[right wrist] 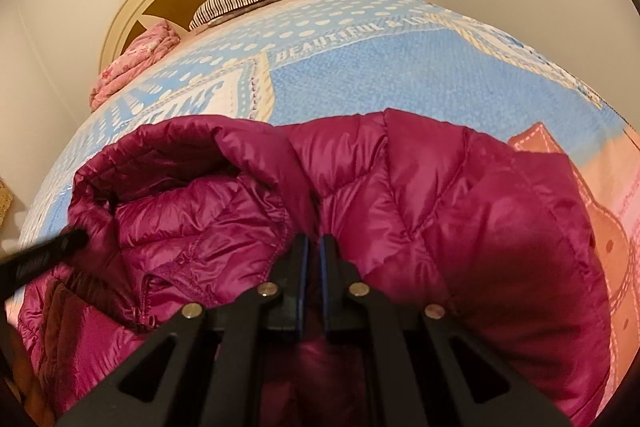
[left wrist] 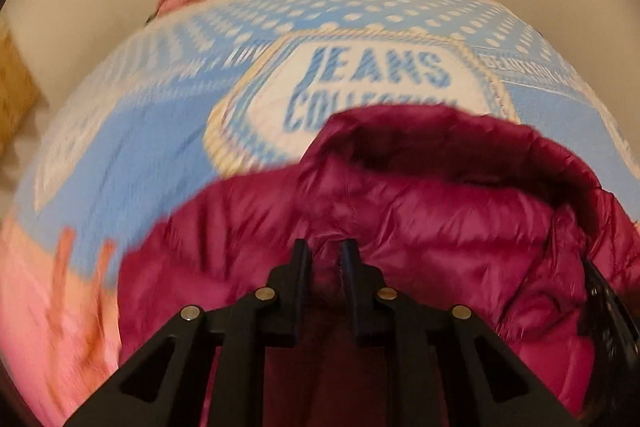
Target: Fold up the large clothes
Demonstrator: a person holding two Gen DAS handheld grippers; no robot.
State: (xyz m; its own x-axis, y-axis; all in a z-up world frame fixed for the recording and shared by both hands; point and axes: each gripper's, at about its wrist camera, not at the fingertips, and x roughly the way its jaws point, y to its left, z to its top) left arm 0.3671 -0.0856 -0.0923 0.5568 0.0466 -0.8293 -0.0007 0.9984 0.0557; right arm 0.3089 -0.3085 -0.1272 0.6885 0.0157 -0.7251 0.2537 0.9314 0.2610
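Here, both tongs [left wrist: 325, 255] [right wrist: 314, 251] pinching magenta jacket [right wrist: 440, 211], bedspread [right wrist: 400, 75]

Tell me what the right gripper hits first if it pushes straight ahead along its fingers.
The right gripper is already pinched on the shiny magenta quilted puffer jacket, so it meets more jacket first; beyond lies the blue printed bedspread, though depth is unclear.

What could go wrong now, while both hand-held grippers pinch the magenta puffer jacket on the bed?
1. The jacket fabric is shiny, and the left hand-held gripper pinches only a small bunch, so it may slip out.
2. The right hand-held gripper grips near a stitched edge; a hard pull might strain it.
3. The hood is bunched and may fold unevenly.
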